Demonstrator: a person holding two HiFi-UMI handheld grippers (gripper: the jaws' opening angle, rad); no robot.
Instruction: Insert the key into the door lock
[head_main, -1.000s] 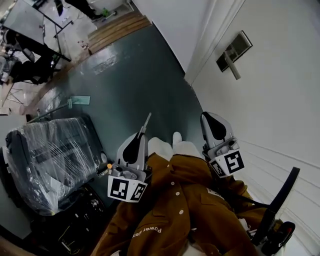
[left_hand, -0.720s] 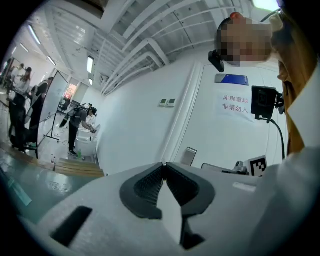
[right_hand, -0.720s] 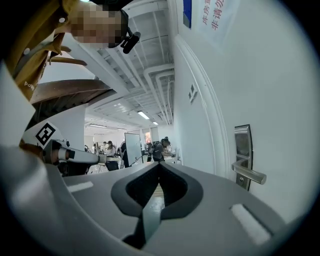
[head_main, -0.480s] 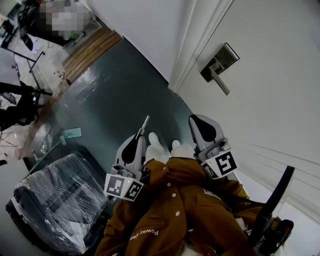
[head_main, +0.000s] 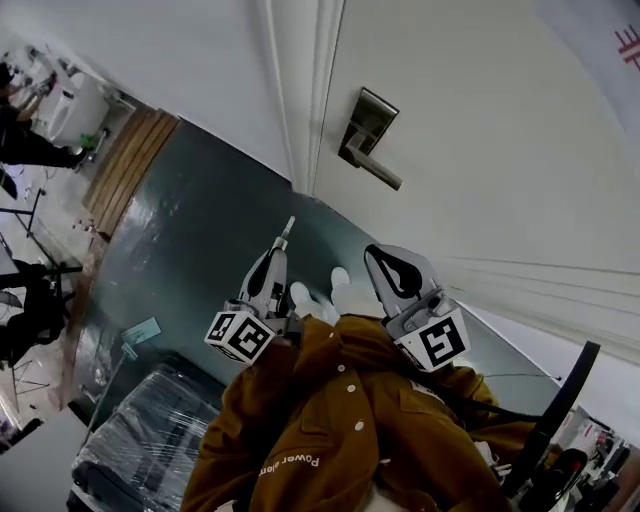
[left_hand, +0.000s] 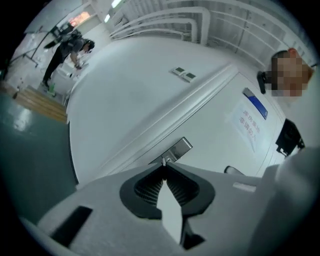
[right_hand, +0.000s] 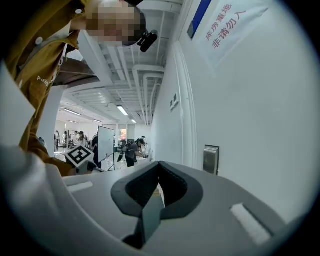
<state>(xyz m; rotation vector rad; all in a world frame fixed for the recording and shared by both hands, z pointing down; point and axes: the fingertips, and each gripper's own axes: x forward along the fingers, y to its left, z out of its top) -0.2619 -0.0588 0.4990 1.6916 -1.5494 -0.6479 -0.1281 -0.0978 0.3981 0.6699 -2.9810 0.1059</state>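
Note:
The white door carries a metal lock plate with a lever handle. My left gripper is shut on a thin metal key that sticks out of its tips toward the door frame, still well short of the lock. In the left gripper view the key shows as a small tip past the left gripper, with the lock plate just beyond it. My right gripper is beside it, shut and empty. From the right gripper the lock plate is ahead on the right.
A white door frame runs between wall and door. The floor is dark green. A plastic-wrapped case lies at lower left. People and desks stand far left by a wooden step. A sign hangs on the door.
The head view has swung up toward the door, so the lock now sits nearer the upper middle. Both grippers have come closer to the door; the left one rolled, still holding the key.

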